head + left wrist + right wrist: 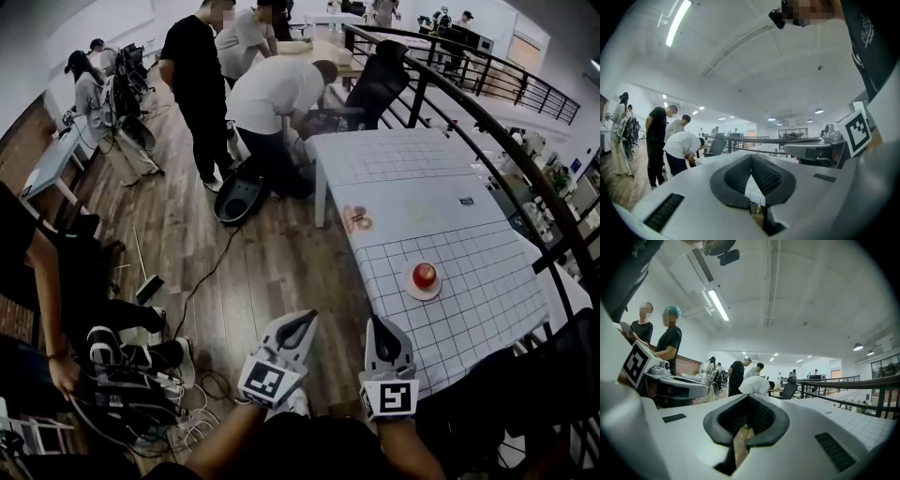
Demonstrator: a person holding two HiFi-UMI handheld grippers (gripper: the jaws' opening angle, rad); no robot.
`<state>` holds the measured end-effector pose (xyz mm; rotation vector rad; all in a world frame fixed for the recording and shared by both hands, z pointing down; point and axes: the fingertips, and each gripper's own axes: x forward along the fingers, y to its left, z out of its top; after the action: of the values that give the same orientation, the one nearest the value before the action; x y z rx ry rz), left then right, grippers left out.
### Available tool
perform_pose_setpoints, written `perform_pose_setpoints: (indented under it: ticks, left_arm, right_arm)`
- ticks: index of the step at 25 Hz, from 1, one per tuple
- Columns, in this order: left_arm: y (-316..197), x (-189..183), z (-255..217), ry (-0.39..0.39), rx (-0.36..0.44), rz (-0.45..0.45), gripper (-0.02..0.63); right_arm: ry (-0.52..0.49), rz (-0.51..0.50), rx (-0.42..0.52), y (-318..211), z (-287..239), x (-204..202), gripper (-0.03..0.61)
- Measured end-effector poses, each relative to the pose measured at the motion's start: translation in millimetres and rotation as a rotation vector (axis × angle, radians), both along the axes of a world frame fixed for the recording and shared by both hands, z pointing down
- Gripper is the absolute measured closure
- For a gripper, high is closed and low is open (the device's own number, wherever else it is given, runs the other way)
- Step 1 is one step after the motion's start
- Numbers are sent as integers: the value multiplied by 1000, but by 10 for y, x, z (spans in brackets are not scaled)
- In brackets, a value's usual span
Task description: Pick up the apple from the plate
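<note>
Left claw [302, 323]: sitting pinched closed, empty.
Right claw [380, 330]: likewise closed, empty.
Apple [425, 274]: resting on plate [412, 291], on counter [469, 281], ahead-right of both claws.
Advice: I'd be opening the right claw wide before straddling it.

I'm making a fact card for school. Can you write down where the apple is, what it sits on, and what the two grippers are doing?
Apple: red, on the plate, not picked up
Plate: small, white, on the table's near part
Table: white cloth with a grid
Left gripper: shut, empty, over the floor beside the table
Right gripper: shut, empty, by the table's near corner, apart from the apple
People: several, beyond the table's far end
</note>
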<state>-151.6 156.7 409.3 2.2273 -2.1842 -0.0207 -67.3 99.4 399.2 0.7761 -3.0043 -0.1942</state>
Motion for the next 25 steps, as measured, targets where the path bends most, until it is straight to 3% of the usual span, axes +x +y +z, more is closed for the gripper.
perform_pose_setpoints:
  ticks: [5,13,20,25]
  left_arm:
    - [36,-271,54,5,2,26,592]
    - [-296,-321,169,31,-13,68,592]
    - [-996,-203,149,27,-62,90,592]
    - [-1324,-403,139,63,-67,120,592]
  right_arm:
    - [18,44,1,56,20,-206,555]
    - [50,84,-27,-214,193,-266,555]
    - [52,87,-57,-909,145,-175,555]
    - [80,100,-66,-1182,161,-436,555]
